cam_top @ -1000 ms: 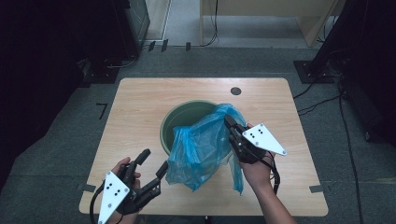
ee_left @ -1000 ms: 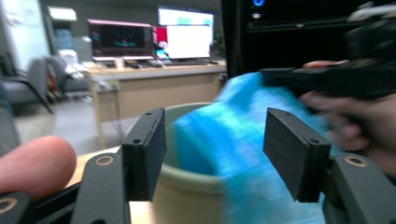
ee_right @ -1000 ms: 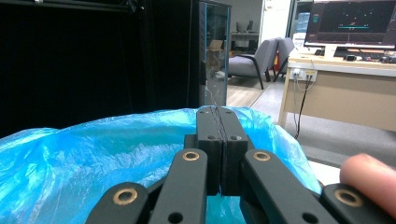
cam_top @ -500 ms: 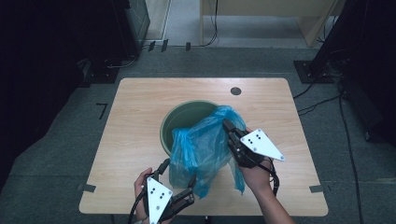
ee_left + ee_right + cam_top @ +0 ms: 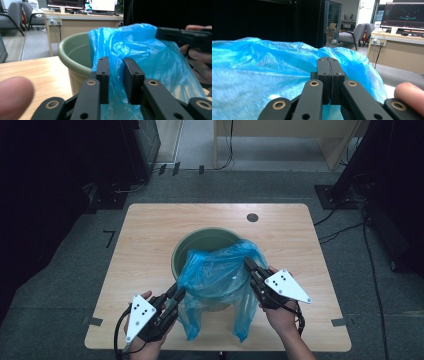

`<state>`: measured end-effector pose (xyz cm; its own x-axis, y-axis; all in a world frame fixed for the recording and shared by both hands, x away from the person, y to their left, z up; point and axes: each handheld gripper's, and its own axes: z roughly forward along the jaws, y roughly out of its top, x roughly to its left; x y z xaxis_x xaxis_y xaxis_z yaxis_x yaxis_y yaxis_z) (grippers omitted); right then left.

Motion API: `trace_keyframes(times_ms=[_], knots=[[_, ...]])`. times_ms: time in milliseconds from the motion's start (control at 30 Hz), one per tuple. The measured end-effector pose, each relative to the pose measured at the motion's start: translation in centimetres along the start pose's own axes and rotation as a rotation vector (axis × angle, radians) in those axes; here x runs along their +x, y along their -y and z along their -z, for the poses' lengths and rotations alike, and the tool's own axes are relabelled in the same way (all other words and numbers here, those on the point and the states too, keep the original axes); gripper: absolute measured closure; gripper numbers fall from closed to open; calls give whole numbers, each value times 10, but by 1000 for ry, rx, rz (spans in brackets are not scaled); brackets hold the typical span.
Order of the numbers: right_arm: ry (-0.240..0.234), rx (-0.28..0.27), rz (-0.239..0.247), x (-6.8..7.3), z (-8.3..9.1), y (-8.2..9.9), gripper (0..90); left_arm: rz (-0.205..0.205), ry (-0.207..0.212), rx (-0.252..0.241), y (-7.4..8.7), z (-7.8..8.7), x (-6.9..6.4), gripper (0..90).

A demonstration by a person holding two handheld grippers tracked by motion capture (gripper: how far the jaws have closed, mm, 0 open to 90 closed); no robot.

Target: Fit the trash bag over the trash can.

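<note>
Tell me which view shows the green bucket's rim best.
The high view: the green bucket shows its round rim from above, the near part draped by the blue bag. The left gripper view shows one side of rim and wall. In the right gripper view the bag covers it.

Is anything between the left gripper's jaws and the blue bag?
Nothing visible: the left gripper already has a fold of the blue plastic bag between its jaws, which have just been closing, with a gap showing. The green bucket stands behind the bag.

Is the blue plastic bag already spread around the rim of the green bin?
No. The blue plastic bag covers only the near rim of the green bin; the far rim is bare.
</note>
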<state>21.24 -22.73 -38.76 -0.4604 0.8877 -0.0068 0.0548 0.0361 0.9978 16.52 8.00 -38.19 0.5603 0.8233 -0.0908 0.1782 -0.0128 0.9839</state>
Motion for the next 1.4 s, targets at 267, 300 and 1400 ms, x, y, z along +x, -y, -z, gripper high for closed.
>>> trace_keyframes(times_ms=[267,300,1400], knots=[[17,17,24,-3,-7,0,900,30,-25,-13,-10,-12,29,791],[19,19,31,-4,-8,-1,900,28,-25,-14,-11,-15,33,805],[0,56,85,-4,0,5,900,-6,189,-16,-2,-11,48,881]])
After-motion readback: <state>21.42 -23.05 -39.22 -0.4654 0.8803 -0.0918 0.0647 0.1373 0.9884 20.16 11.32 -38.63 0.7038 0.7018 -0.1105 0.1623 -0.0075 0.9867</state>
